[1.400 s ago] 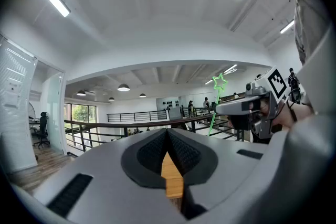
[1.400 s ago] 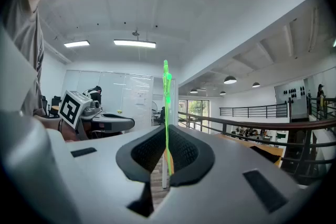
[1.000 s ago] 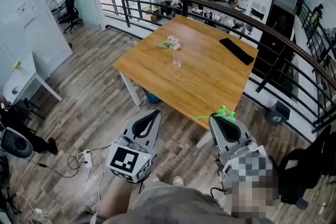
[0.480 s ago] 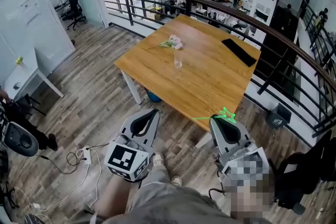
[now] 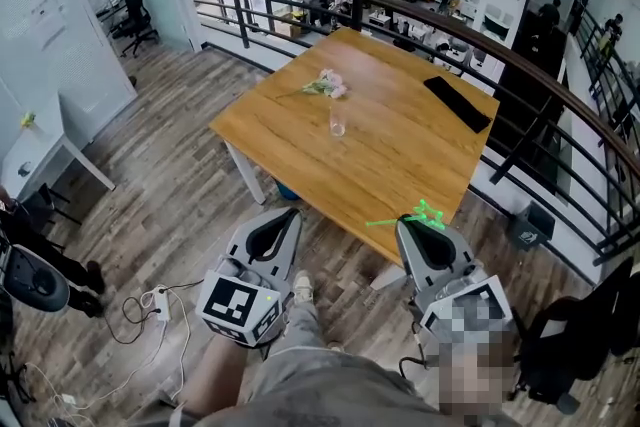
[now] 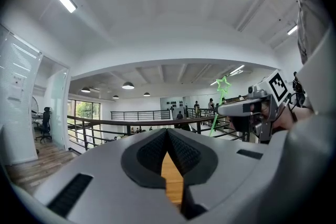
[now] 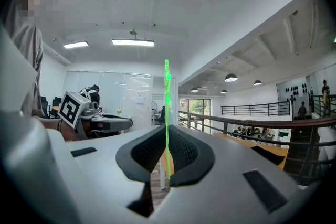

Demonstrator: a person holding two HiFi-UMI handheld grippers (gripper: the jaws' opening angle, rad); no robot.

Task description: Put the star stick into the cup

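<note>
The star stick (image 5: 424, 213) is thin and bright green with a star at its end. My right gripper (image 5: 413, 221) is shut on it, near the front edge of the wooden table (image 5: 400, 155). In the right gripper view the star stick (image 7: 167, 105) stands upright between the pads. A small clear glass cup (image 5: 338, 122) stands far ahead near the table's middle. My left gripper (image 5: 285, 215) hangs over the floor in front of the table. Its jaws are shut with nothing in them. The left gripper view shows the star (image 6: 223, 84) beside the right gripper (image 6: 242, 108).
Pink flowers (image 5: 326, 85) lie beyond the cup and a flat black object (image 5: 457, 103) lies at the table's far right. A curved railing (image 5: 520, 75) runs behind the table. Cables and a power strip (image 5: 160, 300) lie on the floor at left. A white desk (image 5: 40, 160) stands further left.
The person's foot has stepped forward below the grippers and the view has shifted a little. Both grippers keep their pose, the stick still held in the right one.
</note>
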